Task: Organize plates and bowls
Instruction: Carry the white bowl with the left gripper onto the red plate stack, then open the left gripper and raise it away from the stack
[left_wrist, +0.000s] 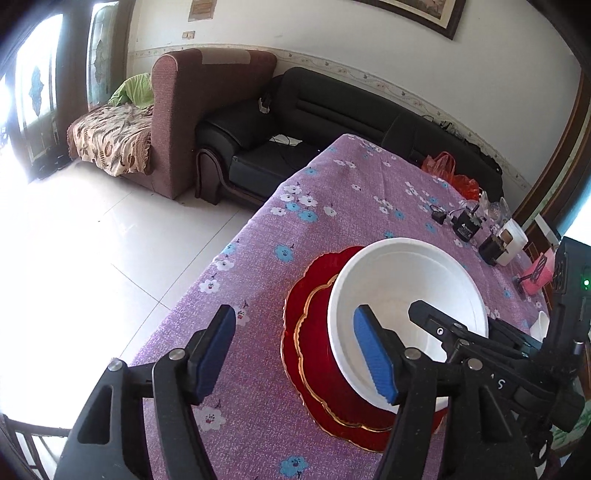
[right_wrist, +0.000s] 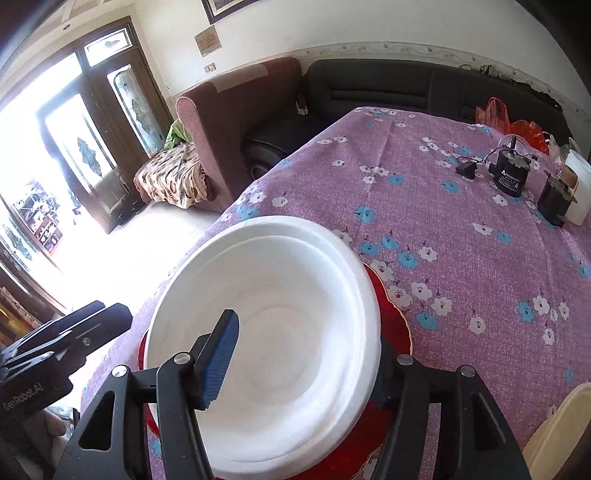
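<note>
White foam bowl sits on the red gold-rimmed plates at the near table edge; right gripper straddles its rim at 5 o'clock, one pad inside, one outside, contact unclear. Left gripper is wide open, empty, at the bowl's 8 o'clock. Risk: light foam may crush or tip, dragging plates off the purple cloth.

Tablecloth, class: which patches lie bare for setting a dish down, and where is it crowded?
Bare: the purple floral tablecloth from the white bowl and red plates out to the far edge, and the near-left strip beside the plates. Crowded: the far-right corner, with black adapters, a white container and an orange bag.
</note>
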